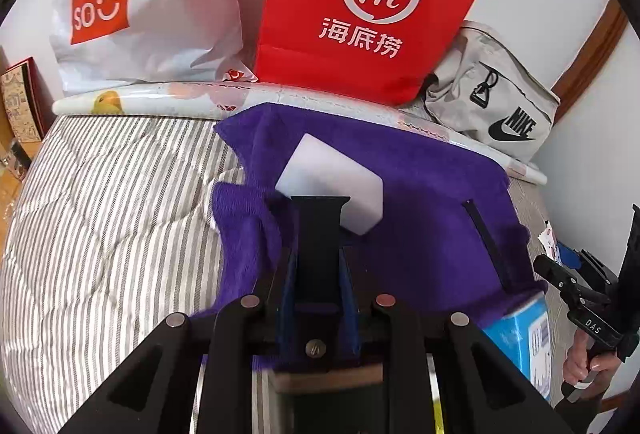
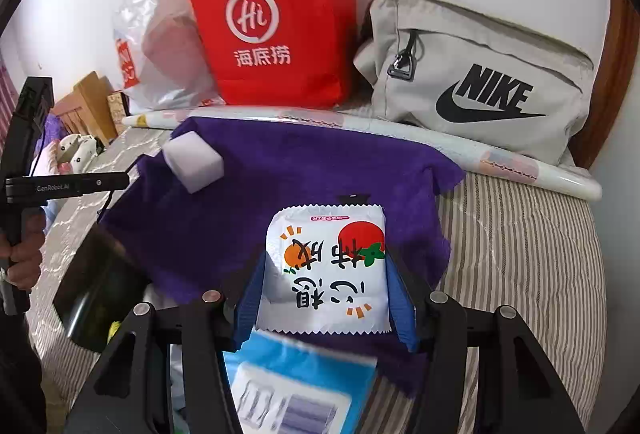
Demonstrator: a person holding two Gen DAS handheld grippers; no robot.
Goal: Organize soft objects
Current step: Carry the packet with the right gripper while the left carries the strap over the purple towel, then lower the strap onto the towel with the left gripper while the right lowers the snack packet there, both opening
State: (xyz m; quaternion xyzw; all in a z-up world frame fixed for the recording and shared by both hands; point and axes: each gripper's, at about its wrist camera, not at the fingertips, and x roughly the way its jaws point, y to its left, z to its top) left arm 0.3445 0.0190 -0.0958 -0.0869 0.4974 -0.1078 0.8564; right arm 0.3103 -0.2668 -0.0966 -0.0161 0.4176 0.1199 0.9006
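Note:
A purple towel [image 1: 420,193] [image 2: 288,173] lies spread on the striped mattress. A white sponge block [image 1: 332,181] [image 2: 194,161] rests on it. My left gripper [image 1: 320,218] is shut and empty, its fingertips just at the near edge of the sponge. My right gripper [image 2: 326,266] is shut on a white tissue packet [image 2: 326,270] with orange and red fruit print, held above the towel's near part. A blue tissue pack [image 2: 296,382] [image 1: 524,334] lies under the right gripper at the towel's near edge.
A red paper bag [image 1: 368,5] [image 2: 276,21], a white MINISO plastic bag [image 1: 148,1], a grey Nike pouch [image 2: 480,81] [image 1: 492,101] and a rolled white sheet [image 1: 256,97] line the wall. A black box [image 2: 96,290] sits left of the towel.

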